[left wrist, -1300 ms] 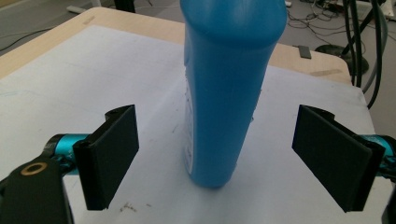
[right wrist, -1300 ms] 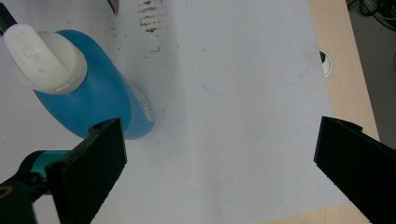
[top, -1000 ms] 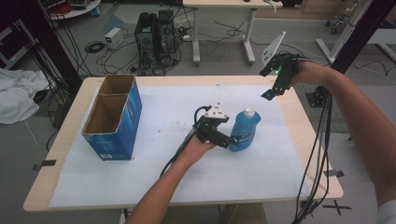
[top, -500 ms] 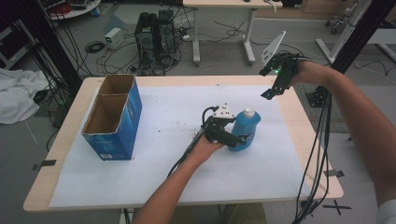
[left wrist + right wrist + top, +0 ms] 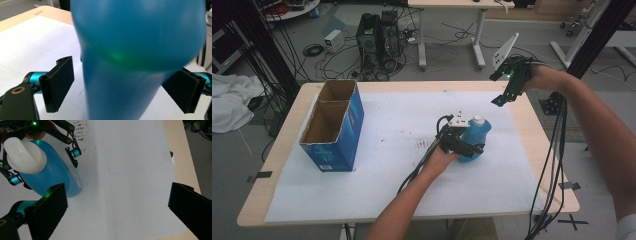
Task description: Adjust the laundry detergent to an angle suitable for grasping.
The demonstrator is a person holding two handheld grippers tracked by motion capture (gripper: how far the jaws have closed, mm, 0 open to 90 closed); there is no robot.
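Observation:
A blue bottle (image 5: 476, 134) with a white cap (image 5: 478, 120) stands on the white sheet, right of the table's middle. My left gripper (image 5: 469, 146) is open around its lower body, one jaw on each side. In the left gripper view the bottle (image 5: 140, 50) sits between the jaws of my left gripper (image 5: 122, 88), with a gap at the left jaw. My right gripper (image 5: 498, 89) hangs open above the table's far right, holding nothing. The right gripper (image 5: 120, 211) looks down on the bottle (image 5: 56, 178), its cap (image 5: 25, 152) and the left gripper (image 5: 45, 166).
An open blue cardboard box (image 5: 332, 125) with two compartments stands at the table's left. A white paper sheet (image 5: 377, 125) covers most of the wooden table (image 5: 542, 150). Cables hang off the right edge. Computers and cables lie on the floor behind.
My left gripper has slid right so that its jaws now reach around the bottle. The bottle and my right gripper have stayed in place.

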